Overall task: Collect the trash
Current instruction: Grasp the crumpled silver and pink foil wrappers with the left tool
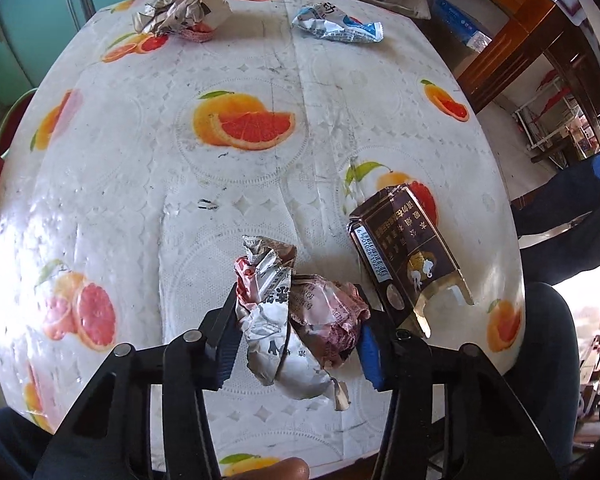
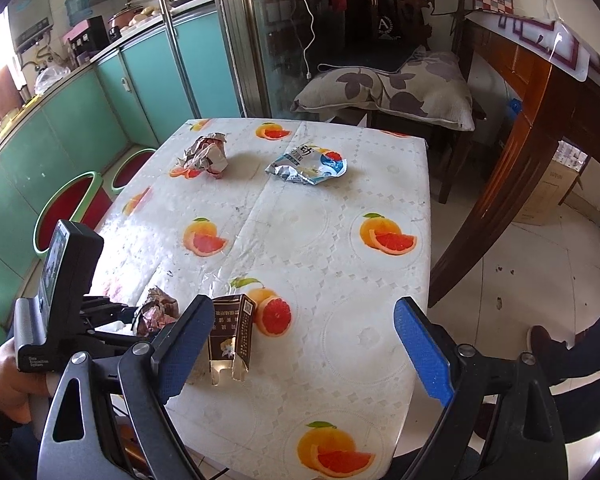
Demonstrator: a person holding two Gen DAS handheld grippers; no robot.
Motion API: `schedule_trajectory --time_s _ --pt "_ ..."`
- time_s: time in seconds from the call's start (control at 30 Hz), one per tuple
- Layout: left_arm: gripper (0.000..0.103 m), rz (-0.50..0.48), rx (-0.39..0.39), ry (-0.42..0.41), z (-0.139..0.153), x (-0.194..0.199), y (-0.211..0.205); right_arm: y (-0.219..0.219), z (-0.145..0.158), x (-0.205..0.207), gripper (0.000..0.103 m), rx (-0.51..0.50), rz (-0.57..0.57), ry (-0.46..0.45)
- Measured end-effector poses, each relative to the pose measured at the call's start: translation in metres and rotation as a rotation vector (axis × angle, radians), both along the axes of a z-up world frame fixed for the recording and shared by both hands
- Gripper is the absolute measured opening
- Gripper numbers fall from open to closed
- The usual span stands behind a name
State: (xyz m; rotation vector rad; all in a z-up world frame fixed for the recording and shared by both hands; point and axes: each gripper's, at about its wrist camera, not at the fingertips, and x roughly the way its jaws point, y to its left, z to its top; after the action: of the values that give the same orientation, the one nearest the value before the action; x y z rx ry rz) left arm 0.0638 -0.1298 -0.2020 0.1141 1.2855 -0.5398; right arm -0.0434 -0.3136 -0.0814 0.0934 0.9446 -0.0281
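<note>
The left gripper [image 1: 296, 320] is clenched on a crumpled wrapper wad [image 1: 296, 312], silver and pink foil, at the table's [image 1: 260, 200] near edge. Just beside it lies a torn dark cigarette pack [image 1: 404, 256]. The right gripper [image 2: 304, 348] hangs released above that pack. Far across lie a crumpled foil wrapper [image 2: 204, 156] and a blue-white snack bag [image 2: 308, 164], well apart.
</note>
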Motion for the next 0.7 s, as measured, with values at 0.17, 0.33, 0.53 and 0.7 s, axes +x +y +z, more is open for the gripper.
schedule_trajectory --time_s 0.17,0.33,0.53,0.7 --pt "0.046 0.061 -0.032 -0.059 0.026 0.012 0.031 0.009 -0.007 0.004 0.092 0.006 0.021 0.018" --pt "0.046 0.144 -0.051 -0.156 0.062 0.024 0.075 0.030 -0.020 0.012 0.092 0.010 0.066 0.051" --pt "0.047 0.247 -0.053 -0.260 0.101 0.027 0.137 0.061 -0.044 0.027 0.092 -0.003 0.116 0.105" --pt "0.047 0.312 -0.060 -0.297 0.118 0.022 0.175 0.084 -0.072 0.043 0.092 -0.040 0.151 0.169"
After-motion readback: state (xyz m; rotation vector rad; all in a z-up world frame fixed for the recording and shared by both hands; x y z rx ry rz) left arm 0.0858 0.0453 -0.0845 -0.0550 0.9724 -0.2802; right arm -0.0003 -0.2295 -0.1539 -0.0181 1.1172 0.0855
